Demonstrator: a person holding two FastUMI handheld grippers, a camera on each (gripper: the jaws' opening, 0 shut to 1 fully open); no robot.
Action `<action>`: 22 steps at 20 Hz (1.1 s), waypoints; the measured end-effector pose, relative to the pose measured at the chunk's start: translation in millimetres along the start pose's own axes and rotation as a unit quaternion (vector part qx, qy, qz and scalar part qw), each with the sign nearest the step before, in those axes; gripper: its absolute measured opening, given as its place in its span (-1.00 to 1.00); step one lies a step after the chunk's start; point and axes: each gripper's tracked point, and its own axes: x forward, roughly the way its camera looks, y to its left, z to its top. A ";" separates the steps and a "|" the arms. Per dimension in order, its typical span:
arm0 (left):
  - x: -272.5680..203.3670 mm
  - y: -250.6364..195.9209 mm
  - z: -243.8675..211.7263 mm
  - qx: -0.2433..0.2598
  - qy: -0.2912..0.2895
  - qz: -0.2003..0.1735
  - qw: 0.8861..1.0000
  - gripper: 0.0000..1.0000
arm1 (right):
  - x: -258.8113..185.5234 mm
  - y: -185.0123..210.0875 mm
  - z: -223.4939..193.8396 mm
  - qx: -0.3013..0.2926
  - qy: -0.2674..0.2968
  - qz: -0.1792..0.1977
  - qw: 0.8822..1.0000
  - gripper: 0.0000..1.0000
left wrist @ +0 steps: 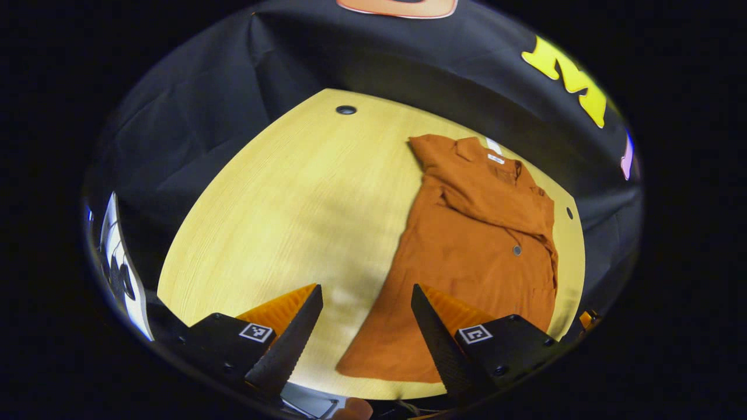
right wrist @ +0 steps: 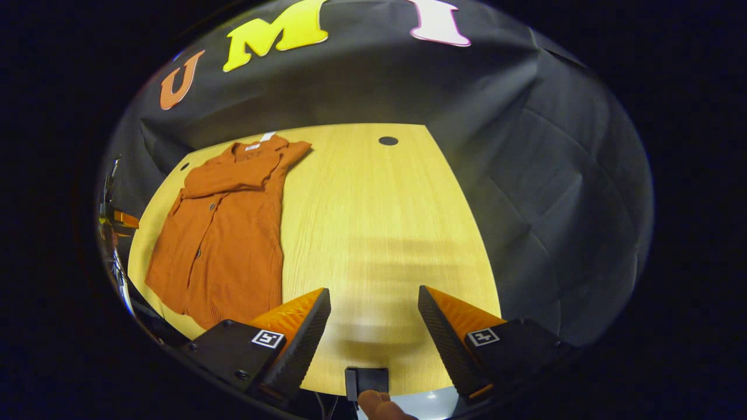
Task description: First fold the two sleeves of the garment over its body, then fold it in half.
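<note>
A rust-orange button-up shirt (left wrist: 473,251) lies flat on the wooden table, collar toward the far edge and hem toward me. Both sleeves are folded over its body. In the right gripper view the shirt (right wrist: 224,233) lies at the left side of the table. My left gripper (left wrist: 365,326) is open above the near table edge, its right finger (left wrist: 435,341) over the shirt's hem corner, nothing between the fingers. Open too, my right gripper (right wrist: 373,329) hovers over bare wood to the right of the shirt, well apart from it.
The light wooden table (left wrist: 292,204) has small dark holes (left wrist: 345,109) near its far corners, and one hole (right wrist: 387,140) appears in the right gripper view. Black cloth walls close in on the far and side edges. A fingertip (right wrist: 379,404) shows at the bottom.
</note>
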 end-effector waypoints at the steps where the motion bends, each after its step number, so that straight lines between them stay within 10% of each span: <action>1: -4.2 8.4 -8.9 -0.007 0.006 0.001 1.000 0.99 | 3.5 7.5 -5.6 -0.009 0.014 0.006 1.000 0.94; 11: -8.4 -4.2 -96.2 -0.005 0.157 -0.171 0.973 0.96 | 12.5 107.6 -66.2 0.036 0.211 0.196 0.957 0.94; 14: -11.2 1.1 -109.2 0.005 0.198 -0.202 0.959 0.96 | -0.3 126.9 -76.9 0.083 0.276 0.244 0.926 0.93; 22: 8.8 -14.9 -101.2 0.002 0.244 -0.241 0.939 0.89 | 20.4 129.8 -85.3 0.153 0.314 0.277 0.895 0.81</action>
